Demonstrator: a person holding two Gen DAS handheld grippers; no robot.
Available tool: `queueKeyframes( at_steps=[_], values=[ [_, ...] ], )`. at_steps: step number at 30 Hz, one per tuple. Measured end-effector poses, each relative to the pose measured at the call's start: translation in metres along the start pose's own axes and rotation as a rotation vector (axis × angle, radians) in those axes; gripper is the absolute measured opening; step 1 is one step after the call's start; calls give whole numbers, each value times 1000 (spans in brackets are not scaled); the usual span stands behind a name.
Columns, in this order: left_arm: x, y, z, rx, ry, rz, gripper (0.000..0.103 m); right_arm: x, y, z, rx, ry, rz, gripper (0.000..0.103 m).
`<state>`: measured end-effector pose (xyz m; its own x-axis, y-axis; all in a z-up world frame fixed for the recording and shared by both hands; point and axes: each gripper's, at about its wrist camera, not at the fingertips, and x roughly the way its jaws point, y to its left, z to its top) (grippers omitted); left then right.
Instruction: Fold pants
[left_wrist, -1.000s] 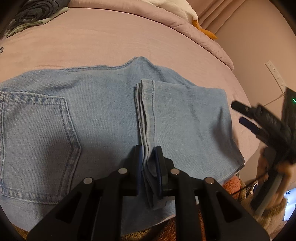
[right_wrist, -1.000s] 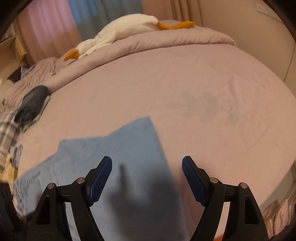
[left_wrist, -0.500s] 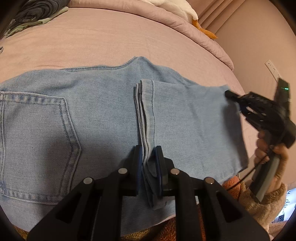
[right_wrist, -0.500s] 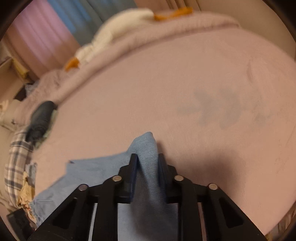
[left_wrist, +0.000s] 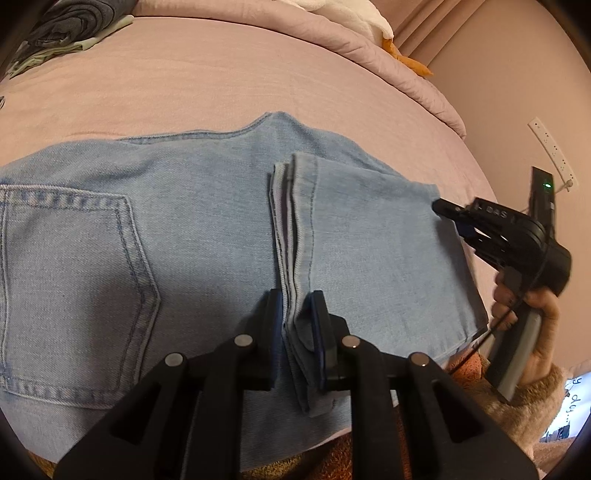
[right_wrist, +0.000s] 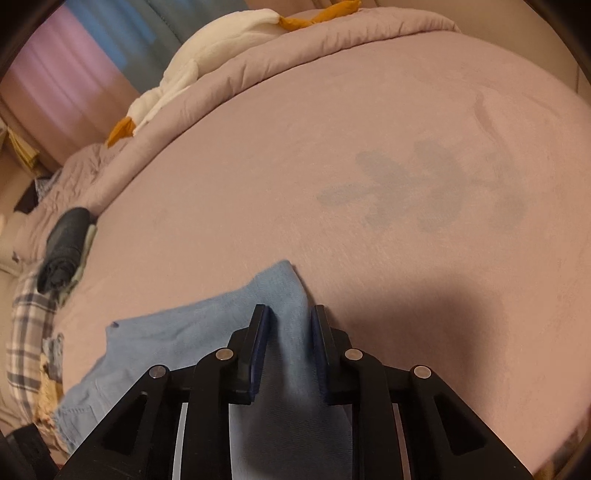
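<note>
Light blue jeans (left_wrist: 207, 221) lie on the pink bed (left_wrist: 221, 88), legs folded back over the seat, back pocket at the left. My left gripper (left_wrist: 297, 314) is shut on the near end of the stacked leg hems (left_wrist: 291, 229). My right gripper (right_wrist: 287, 325) is shut on the far right corner of the folded jeans (right_wrist: 284, 295), at the fold's edge. In the left wrist view the right gripper (left_wrist: 448, 214) shows at that corner, held by a hand.
A rolled dark garment (right_wrist: 64, 251) and plaid fabric (right_wrist: 26, 332) lie at the bed's left side. A white and orange plush toy (right_wrist: 207, 62) rests on the rumpled duvet at the back. A wall (left_wrist: 517, 92) with a power strip stands on the right.
My right gripper came down from above the jeans, open, and shut on the far right corner of the fold. My left gripper kept its hold on the hems.
</note>
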<state>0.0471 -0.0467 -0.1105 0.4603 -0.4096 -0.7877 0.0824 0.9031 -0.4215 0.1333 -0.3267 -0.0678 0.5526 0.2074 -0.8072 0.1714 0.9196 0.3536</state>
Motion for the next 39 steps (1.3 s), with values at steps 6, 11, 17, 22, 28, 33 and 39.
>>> queueKeyframes(
  at_steps=[6, 11, 17, 22, 28, 33, 39],
  values=[
    [1, -1, 2, 1, 4, 4, 17, -23, -14, -20, -8, 19, -17, 21],
    [2, 0, 3, -2, 5, 0, 17, -34, -25, -45, -40, 15, -41, 21],
    [1, -1, 2, -7, -1, 16, 18, -49, -30, -70, -56, 17, -41, 21],
    [-1, -2, -1, -22, -16, 18, 18, -58, -34, -84, -74, -9, -46, 21],
    [-13, 8, -7, -42, -13, -16, 17, -55, -29, -84, -74, -13, -76, 22],
    [-55, 17, -13, -26, -112, 35, 18, -57, -24, -87, -75, -18, -116, 24],
    [-125, 55, -12, -110, -273, 64, 66, -60, -4, -82, -118, -5, -263, 44]
  ],
)
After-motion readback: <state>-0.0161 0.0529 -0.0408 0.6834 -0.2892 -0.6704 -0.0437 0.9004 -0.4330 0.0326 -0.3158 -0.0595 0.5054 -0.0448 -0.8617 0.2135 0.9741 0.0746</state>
